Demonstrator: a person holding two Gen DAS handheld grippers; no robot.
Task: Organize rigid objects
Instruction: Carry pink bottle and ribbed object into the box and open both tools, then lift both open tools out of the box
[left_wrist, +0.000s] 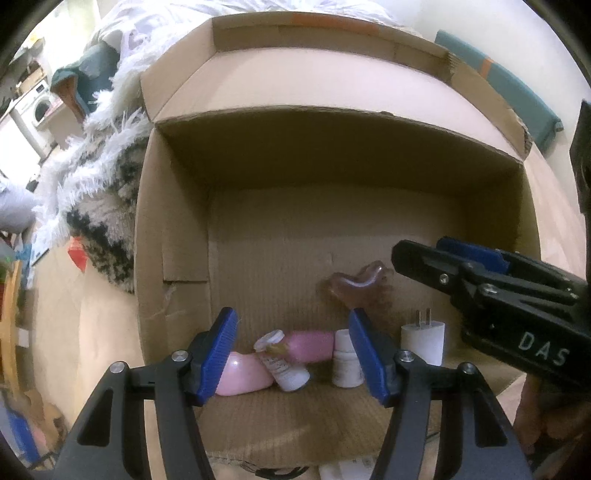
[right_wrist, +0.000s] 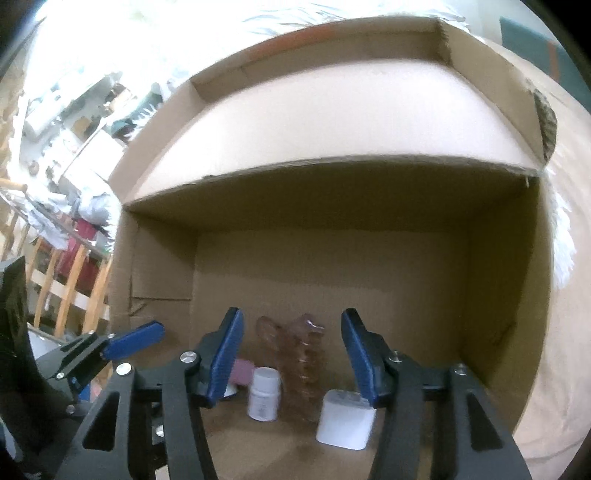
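Observation:
An open cardboard box (left_wrist: 173, 229) (right_wrist: 498, 280) holds several small items near its front. A pink soap-like piece (left_wrist: 240, 373), a tipped white tube (left_wrist: 280, 363), a pink bottle (left_wrist: 314, 345), an upright white pill bottle (left_wrist: 345, 363) (right_wrist: 263, 393), a white charger plug (left_wrist: 423, 341) (right_wrist: 345, 419) and a clear pinkish hair clip (left_wrist: 360, 286) (right_wrist: 299, 354) lie inside. My left gripper (left_wrist: 291, 354) is open and empty above the pink items. My right gripper (right_wrist: 291, 354) is open and empty above the pill bottle and clip; it also shows at the right of the left wrist view (left_wrist: 417, 254).
A fluffy white and black rug (left_wrist: 99, 177) lies left of the box on a beige bed surface (left_wrist: 85, 350). A teal cushion (left_wrist: 517, 88) sits at the far right. A washing machine (left_wrist: 37, 107) and wooden railing (right_wrist: 66, 273) stand beyond.

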